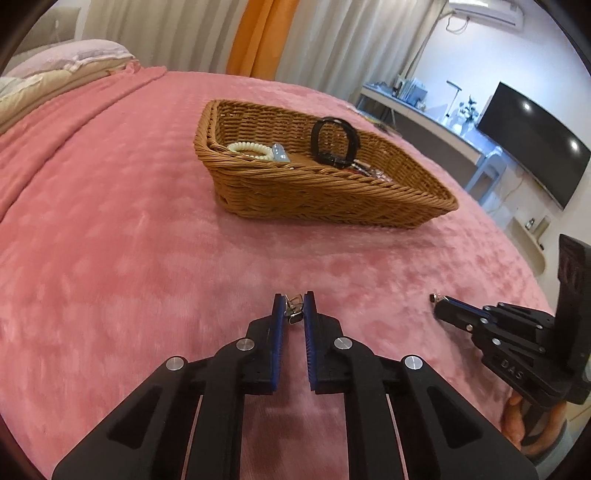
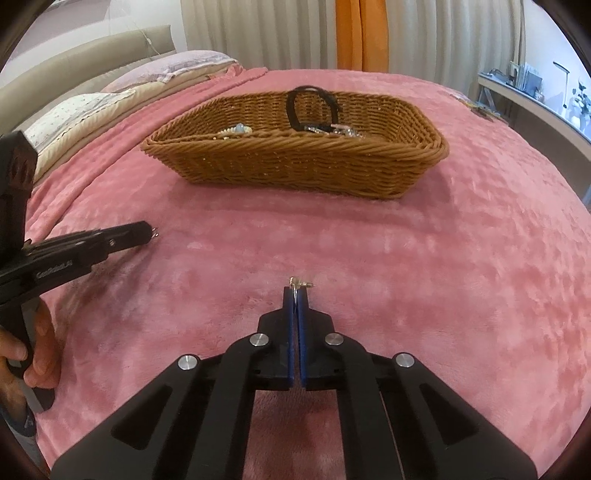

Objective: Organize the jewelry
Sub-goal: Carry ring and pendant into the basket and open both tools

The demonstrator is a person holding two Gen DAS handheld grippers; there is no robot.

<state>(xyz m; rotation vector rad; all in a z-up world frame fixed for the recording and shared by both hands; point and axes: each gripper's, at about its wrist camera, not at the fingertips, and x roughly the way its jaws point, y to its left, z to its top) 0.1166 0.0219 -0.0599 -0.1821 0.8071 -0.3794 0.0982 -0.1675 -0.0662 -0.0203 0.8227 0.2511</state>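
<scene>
Basket of brown woven wicker lies straight ahead of both fingers; your left gripper and right gripper each pinch what looks like a small metal earring.

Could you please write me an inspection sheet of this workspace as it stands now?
Surface: pink plush blanket over a bed, nothing loose seen on it.
Job's things: wicker basket holding a black bracelet, a pale bead bracelet and small metal pieces.
Clutter: nothing seen.
Grippers: left gripper shut on a small metal earring; right gripper shut on a second small earring.
Cables: thin cord below the air conditioner.
Surroundings: pillows, cream and orange curtains, desk, dark screen.
</scene>
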